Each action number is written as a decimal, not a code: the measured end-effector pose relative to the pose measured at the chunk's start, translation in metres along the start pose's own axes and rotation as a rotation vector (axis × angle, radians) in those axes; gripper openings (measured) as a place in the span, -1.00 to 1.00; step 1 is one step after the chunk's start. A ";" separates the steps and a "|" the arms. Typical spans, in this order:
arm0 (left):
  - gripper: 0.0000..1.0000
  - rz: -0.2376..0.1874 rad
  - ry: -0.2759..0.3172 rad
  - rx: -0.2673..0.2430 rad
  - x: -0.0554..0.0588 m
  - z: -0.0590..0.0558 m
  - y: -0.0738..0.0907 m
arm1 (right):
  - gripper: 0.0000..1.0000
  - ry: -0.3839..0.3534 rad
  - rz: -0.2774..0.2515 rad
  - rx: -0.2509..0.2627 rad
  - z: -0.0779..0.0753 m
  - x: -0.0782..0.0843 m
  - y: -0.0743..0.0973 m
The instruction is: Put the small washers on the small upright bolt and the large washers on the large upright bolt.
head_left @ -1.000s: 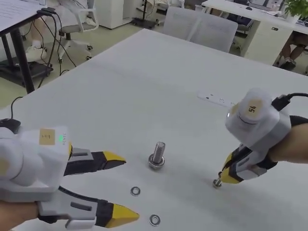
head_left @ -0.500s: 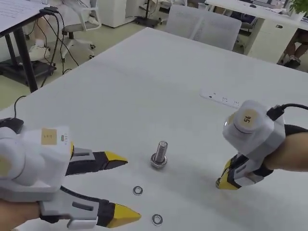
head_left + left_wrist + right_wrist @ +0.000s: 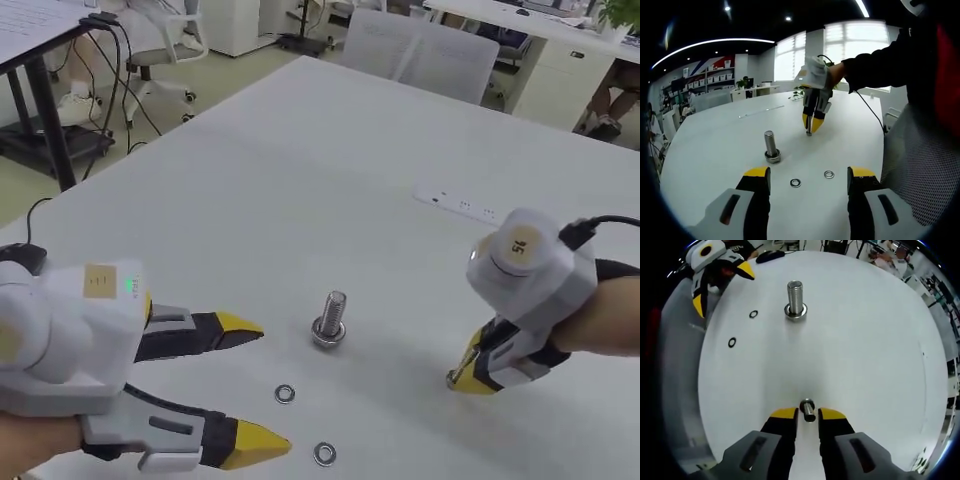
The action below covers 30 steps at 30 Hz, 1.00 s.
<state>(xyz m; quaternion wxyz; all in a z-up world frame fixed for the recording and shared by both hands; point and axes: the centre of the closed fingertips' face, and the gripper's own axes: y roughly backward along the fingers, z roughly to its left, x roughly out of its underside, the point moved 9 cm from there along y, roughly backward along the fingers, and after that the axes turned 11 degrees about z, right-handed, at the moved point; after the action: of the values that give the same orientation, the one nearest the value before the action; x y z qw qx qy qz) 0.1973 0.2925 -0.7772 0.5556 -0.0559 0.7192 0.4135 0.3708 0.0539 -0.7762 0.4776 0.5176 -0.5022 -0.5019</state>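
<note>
Two washers (image 3: pixel 796 183) lie flat and loose on the table (image 3: pixel 300 180), just ahead of the left tongs (image 3: pixel 809 175) and inside the span of its jaws. One lies nearer each jaw. The two look alike, so their size class cannot be told.

The left tongs is spread wide and holds nothing. It is probably held open like this so that it can come down over either washer.

Farther out along its line, past the washers and a little towards one jaw, the large bolt (image 3: pixel 771 147) stands upright. It has a ring at its foot, which may be the bolt's own head or a washer already on; it is unclear which.

The small bolt (image 3: pixel 807 407) stands right at the tips of the right tongs (image 3: pixel 808 414). The jaws of the right tongs are drawn in to a narrow gap, one on each side of the shank. Whether they pinch the bolt or only flank it cannot be told.

The likely reason for this hold is that so slight a bolt tips easily, so the right tongs steadies it while the left fetches. The two tongs face each other, well apart, with the large bolt roughly between them.

A thin ring on a smooth top may skid away when the jaws close on it.
</note>
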 end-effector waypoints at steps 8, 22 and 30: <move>0.23 -0.003 -0.004 0.001 -0.001 0.000 0.000 | -0.63 -0.018 0.013 -0.004 0.006 0.009 0.001; 0.23 -0.005 -0.017 0.008 -0.003 -0.001 0.000 | -0.62 -0.007 0.002 -0.028 0.042 0.008 0.008; 0.23 -0.008 -0.024 0.007 -0.004 -0.001 0.000 | -0.61 0.060 -0.015 -0.054 0.071 -0.013 0.008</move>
<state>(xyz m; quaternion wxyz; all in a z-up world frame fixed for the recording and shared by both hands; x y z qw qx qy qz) 0.1983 0.2905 -0.7737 0.5658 -0.0518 0.7138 0.4094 0.2998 0.0675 -0.7703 0.5023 0.5232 -0.4700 -0.5030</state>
